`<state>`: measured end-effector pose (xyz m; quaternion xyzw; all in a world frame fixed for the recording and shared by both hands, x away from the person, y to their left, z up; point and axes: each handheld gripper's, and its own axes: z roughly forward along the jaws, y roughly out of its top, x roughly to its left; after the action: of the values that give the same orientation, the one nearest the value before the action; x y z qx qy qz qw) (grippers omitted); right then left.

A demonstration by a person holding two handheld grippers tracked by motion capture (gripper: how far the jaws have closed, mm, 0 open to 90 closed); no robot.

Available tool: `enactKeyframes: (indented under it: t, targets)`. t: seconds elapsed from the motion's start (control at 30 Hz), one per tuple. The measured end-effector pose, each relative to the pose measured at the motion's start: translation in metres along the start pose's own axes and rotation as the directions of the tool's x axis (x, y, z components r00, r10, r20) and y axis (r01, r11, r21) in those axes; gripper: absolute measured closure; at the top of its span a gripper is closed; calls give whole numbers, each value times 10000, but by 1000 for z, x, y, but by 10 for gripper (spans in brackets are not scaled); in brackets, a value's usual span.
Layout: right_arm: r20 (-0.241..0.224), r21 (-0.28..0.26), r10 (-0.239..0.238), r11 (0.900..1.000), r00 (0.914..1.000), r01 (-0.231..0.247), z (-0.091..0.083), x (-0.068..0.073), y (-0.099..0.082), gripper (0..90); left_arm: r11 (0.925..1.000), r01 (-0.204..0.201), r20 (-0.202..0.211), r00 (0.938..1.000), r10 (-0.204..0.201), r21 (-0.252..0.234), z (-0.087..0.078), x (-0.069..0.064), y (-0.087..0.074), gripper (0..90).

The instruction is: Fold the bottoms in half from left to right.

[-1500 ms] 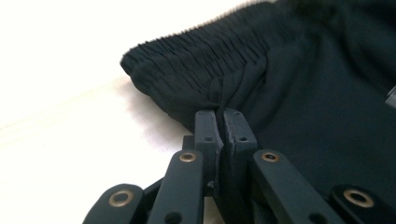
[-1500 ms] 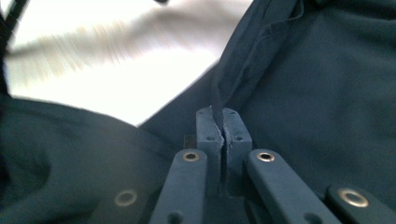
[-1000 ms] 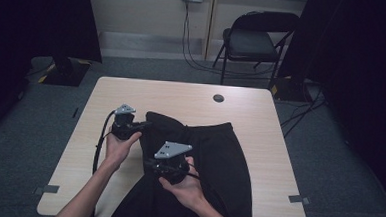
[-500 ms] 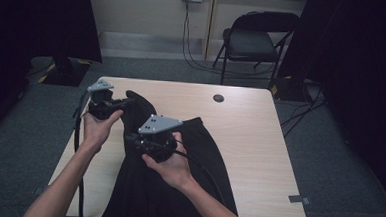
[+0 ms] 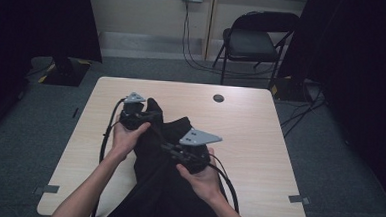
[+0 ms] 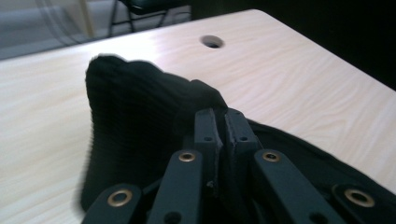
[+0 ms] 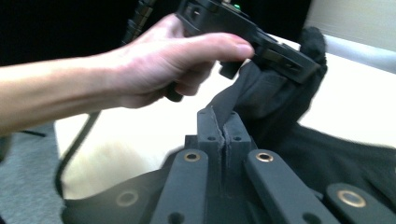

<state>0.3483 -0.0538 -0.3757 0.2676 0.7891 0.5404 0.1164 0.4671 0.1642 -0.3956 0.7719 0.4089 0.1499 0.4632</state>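
Spreading across the near middle of the wooden table (image 5: 259,142), the black garment (image 5: 162,187) runs from the near edge, where it hangs over, up toward the centre, and its far end is lifted into a peak off the tabletop. Behind the table, on the grey floor, a folding chair (image 5: 257,39) stands against the wall, with cables trailing from a socket beside it. The person's 2 forearms come in from the near edge, one on each side of the cloth.

The left gripper (image 5: 153,117) sits at the raised peak, its jaws clenched on a bunched fold of the garment; in the left gripper view that ribbed black fold (image 6: 135,116) stands up just past the pinched jaws, above the bare wood. The right gripper (image 5: 166,147), with a grey plate on top, is nearer and just beside it, its jaws also clamped tight on the cloth. A small round hole (image 5: 218,98) marks the far side of the tabletop, well apart from the cloth.
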Motion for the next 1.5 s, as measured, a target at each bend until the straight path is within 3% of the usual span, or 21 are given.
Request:
enactKeyframes:
  t: [0.1, 0.23, 0.4, 0.47, 0.57, 0.63, 0.73, 0.83, 0.93, 1.0, 1.07, 1.13, 1.2, 1.27, 1.37, 1.4, 1.43, 1.5]
  targets:
    - [520, 9, 246, 9997, 9983, -247, -18, -13, -13, 888, 9998, -183, 143, 9997, 184, -69, 13, -12, 7, 850]
    - [1204, 429, 267, 9986, 9924, -321, -34, -26, -31, 888, 9985, -448, 367, 9984, 437, 306, 41, -24, 8, 844]
    - [2041, 1418, 505, 9866, 9777, -806, -35, -49, -68, 887, 9969, -473, 767, 9962, 423, 636, 80, -31, -1, 834]
    - [2229, 1767, 589, 9792, 9731, -997, -33, -56, -78, 886, 9986, -400, 1075, 9935, 362, 336, 88, -33, -3, 775]
    - [2610, 2374, 547, 9641, 9638, -1190, -31, -65, -93, 843, 9993, -374, 1170, 9924, 371, 3, 83, -36, -1, 623]
    - [2967, 2845, 12, 9545, 9550, -896, -31, -69, -101, 798, 9975, -704, 1094, 9915, 703, -34, 70, -37, 1, 537]
    - [3012, 3014, 302, 9452, 9531, -1252, -37, -79, -111, 781, 9970, -751, 957, 9927, 728, 198, 51, -29, -6, 503]
    - [3408, 3151, 182, 9398, 9400, -1324, -46, -82, -111, 777, 9931, -1036, 956, 9906, 981, 548, 34, -23, -26, 542]
    - [3625, 2768, 164, 9528, 9319, -1244, -56, -81, -106, 742, 9903, -1097, 1169, 9882, 994, 852, 17, -18, -48, 649]
    - [3264, 2290, 334, 9668, 9446, -1133, -60, -74, -97, 720, 9859, -1135, 1296, 9868, 975, 1231, 4, -18, -65, 707]
    - [2463, 1997, 262, 9768, 9688, -772, -58, -61, -89, 704, 9817, -1185, 1420, 9851, 973, 1493, -4, -19, -75, 752]
    - [1840, 2113, 89, 9762, 9829, -484, -50, -47, -86, 689, 9772, -1146, 1648, 9826, 851, 1786, -9, -21, -86, 759]
    - [931, 2520, -102, 9676, 9956, -137, -33, -30, -89, 644, 9713, -1212, 1707, 9815, 865, 2046, -10, -24, -96, 738]
    - [558, 2906, -451, 9565, 9974, 270, -18, -18, -94, 591, 9657, -1314, 1686, 9812, 944, 2239, -8, -27, -103, 670]
    - [2, 3435, -685, 9369, 9976, 643, 6, -6, -103, 511, 9478, -1716, 1331, 9812, 1399, 2688, 1, -32, -111, 624]
    - [-90, 3509, -762, 9334, 9971, 745, 11, -5, -104, 488, 9380, -2236, 1208, 9728, 1978, 2648, 5, -33, -112, 625]
    - [-104, 3632, -805, 9284, 9967, 788, 17, -7, -106, 475, 9330, -2389, 1012, 9704, 2193, 2691, 8, -34, -110, 647]
    - [79, 3733, -473, 9268, 9988, 409, 26, -15, -110, 450, 9388, -2202, 742, 9754, 2078, 2648, 13, -31, -107, 647]
